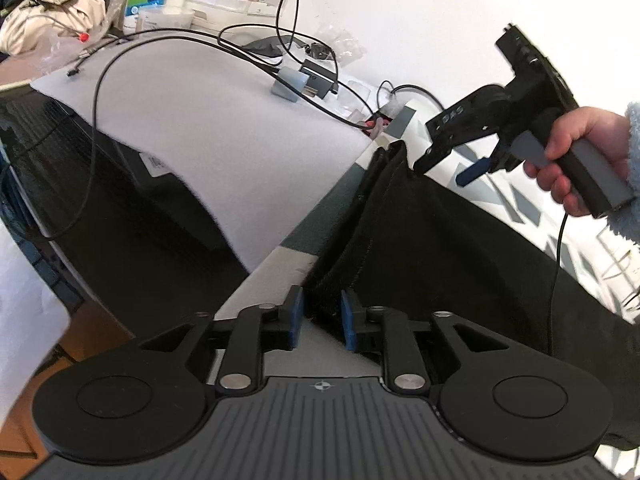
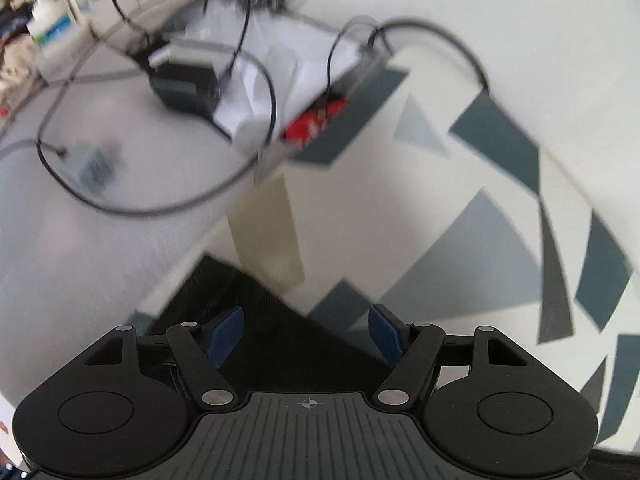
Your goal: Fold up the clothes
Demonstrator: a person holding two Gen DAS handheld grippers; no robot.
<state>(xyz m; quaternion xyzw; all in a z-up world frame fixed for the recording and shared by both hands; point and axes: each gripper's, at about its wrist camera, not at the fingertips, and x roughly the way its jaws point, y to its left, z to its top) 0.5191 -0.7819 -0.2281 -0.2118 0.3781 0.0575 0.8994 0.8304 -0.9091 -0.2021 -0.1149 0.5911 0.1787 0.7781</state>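
Note:
A black garment [image 1: 432, 240] lies on a cream cover with grey and teal shapes [image 2: 460, 200]. Its folded hem runs from the far corner toward me in the left wrist view. My left gripper [image 1: 323, 322] is at the near end of that hem, its blue pads [image 1: 295, 320] close together with the black edge between them. A hand in a fluffy blue sleeve holds my right gripper [image 1: 444, 172] just beyond the garment's far corner. In the blurred right wrist view that gripper [image 2: 306, 334] is open, with a corner of the black garment [image 2: 260, 316] beneath and between its fingers.
A white felt-covered surface [image 1: 208, 120] at the left carries looping black cables [image 1: 248, 52], a small grey adapter [image 1: 290, 84] and a black box [image 2: 184, 84]. Bottles [image 1: 148, 0] and a beige bag [image 1: 44, 20] stand at the back. A red item [image 2: 316, 124] sits by the felt's edge.

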